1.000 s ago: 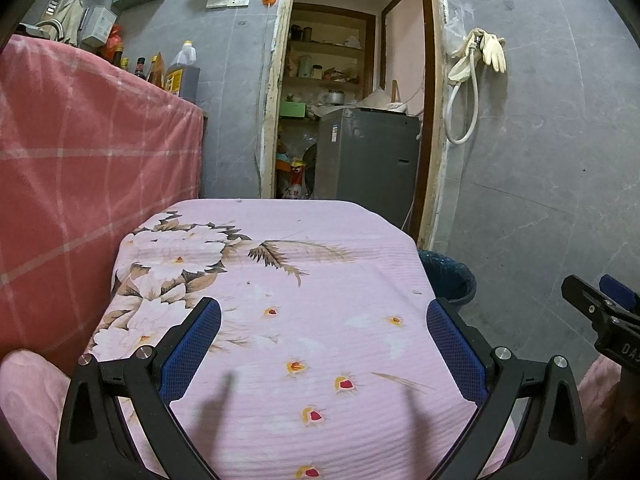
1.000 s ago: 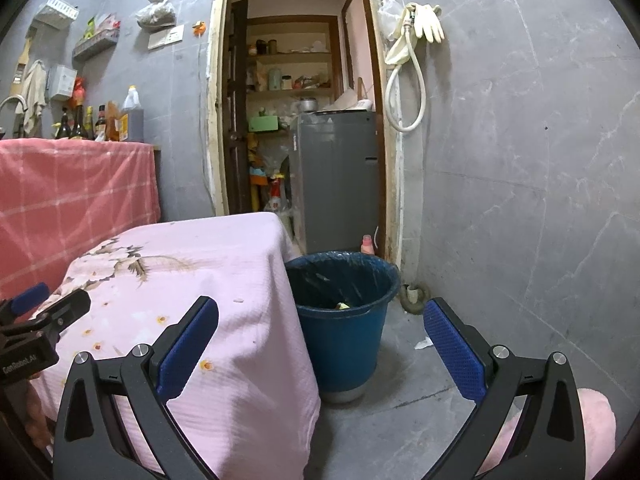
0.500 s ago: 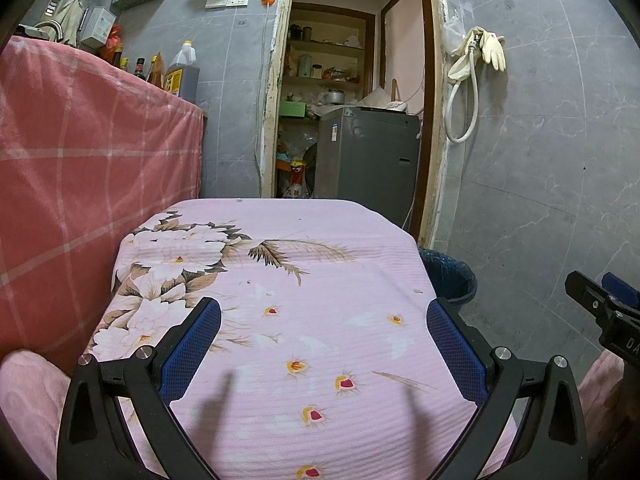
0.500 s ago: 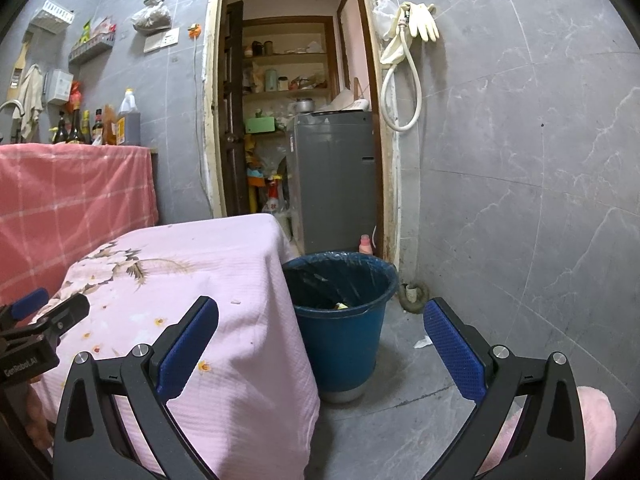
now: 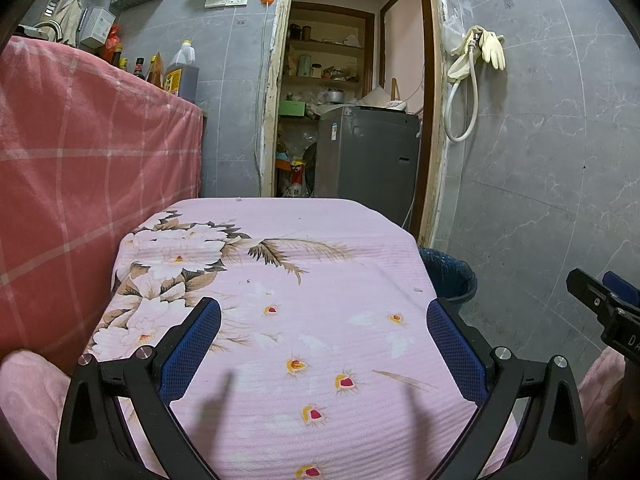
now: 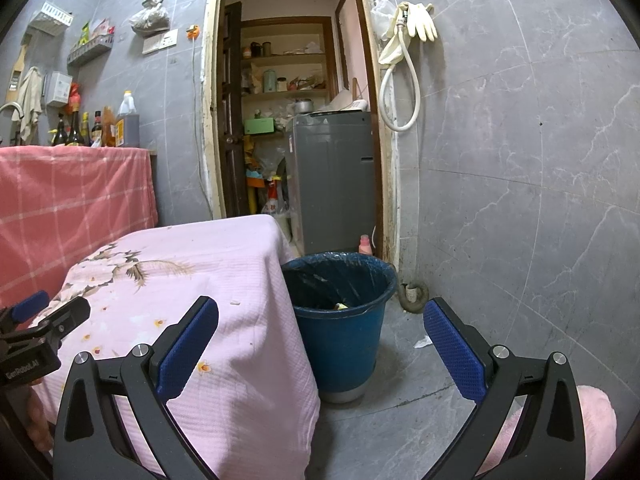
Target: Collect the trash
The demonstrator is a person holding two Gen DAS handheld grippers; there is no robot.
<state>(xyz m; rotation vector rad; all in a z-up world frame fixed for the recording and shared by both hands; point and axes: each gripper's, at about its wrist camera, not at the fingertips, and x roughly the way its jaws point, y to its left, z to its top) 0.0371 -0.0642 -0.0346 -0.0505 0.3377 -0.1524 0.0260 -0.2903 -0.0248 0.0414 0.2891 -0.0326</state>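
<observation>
At the bottom of the left wrist view, the left gripper (image 5: 323, 340) hangs released over the desk (image 5: 280, 280), its fingers (image 5: 190, 350) faced with blue mesh-textured pads and holding nothing. The desk wears a ribbed pink cloth printed with pale flowers and small red-and-yellow buds. The right gripper (image 6: 320, 338), low in its own view, is likewise spread wide and empty; at that frame's left edge the other gripper's black body reads "GenRobot.AI". Past the desk's right corner stands a round blue bucket (image 6: 340, 320) lined with a dark glossy bag, a yellow scrap of trash (image 6: 341, 305) at its bottom. A white paper scrap (image 6: 423, 343) lies on the grey floor right of the bucket. Beyond, a grey washing machine (image 6: 334, 180) fills the doorway.
</observation>
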